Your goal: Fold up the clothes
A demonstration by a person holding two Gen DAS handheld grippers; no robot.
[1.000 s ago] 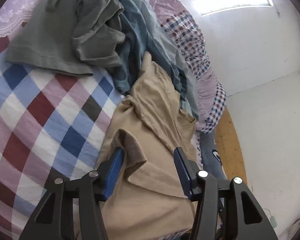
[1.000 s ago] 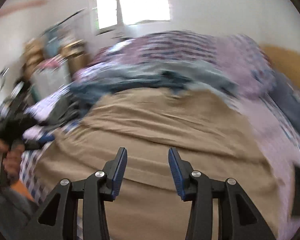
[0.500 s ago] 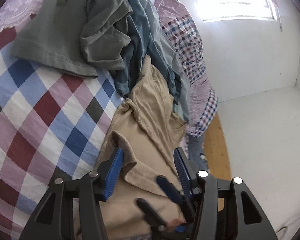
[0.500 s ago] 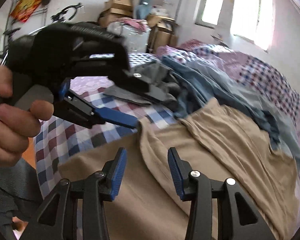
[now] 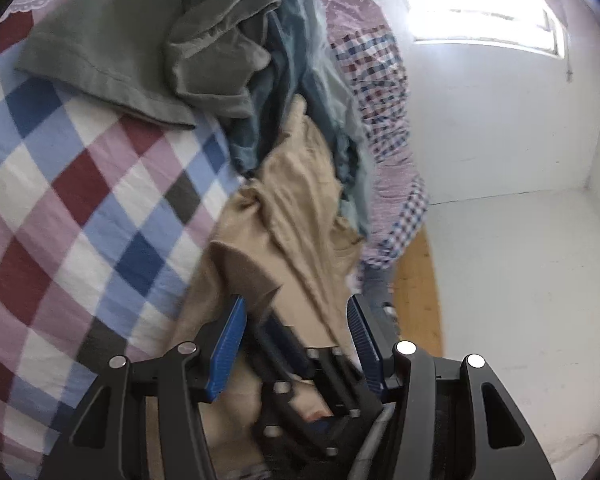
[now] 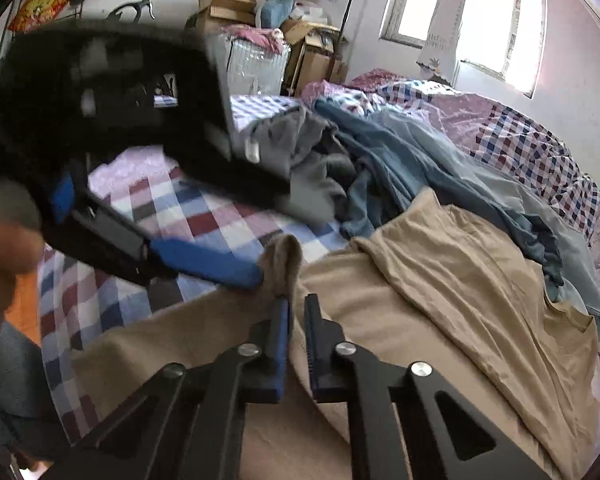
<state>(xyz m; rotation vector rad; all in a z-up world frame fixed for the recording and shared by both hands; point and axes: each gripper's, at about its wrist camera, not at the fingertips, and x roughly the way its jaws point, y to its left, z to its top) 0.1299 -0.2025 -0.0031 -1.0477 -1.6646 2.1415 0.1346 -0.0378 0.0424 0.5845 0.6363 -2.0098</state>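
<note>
**Soft tan cloth, pinched at one corner: take the second hold along the same edge**

The tan garment (image 6: 440, 292) lies spread across the near side of the checked bedspread (image 6: 204, 220), its far end tucked under the heap of blue clothes (image 6: 400, 160) and the grey-green top (image 5: 148, 40).

Your right gripper (image 6: 296, 312) has its jaws drawn nearly together on a thin raised fold at the garment's near edge; the cloth stands up between the pads, so I judge it clamped. Your left gripper (image 5: 296, 320) is half open, straddling the same bunched corner without pressing on it, so it grasps nothing.

Expect this fabric to be light and limp, with no stiffness at all. It will sag and crease wherever it is unsupported, and a single layer may slip from a shallow pinch. Bite deep on a hem or seam, where the cloth is doubled. Place the left hold further along that edge, well apart from the right, so the edge hangs straight. The buried far end may drag on the blue pile.
</note>
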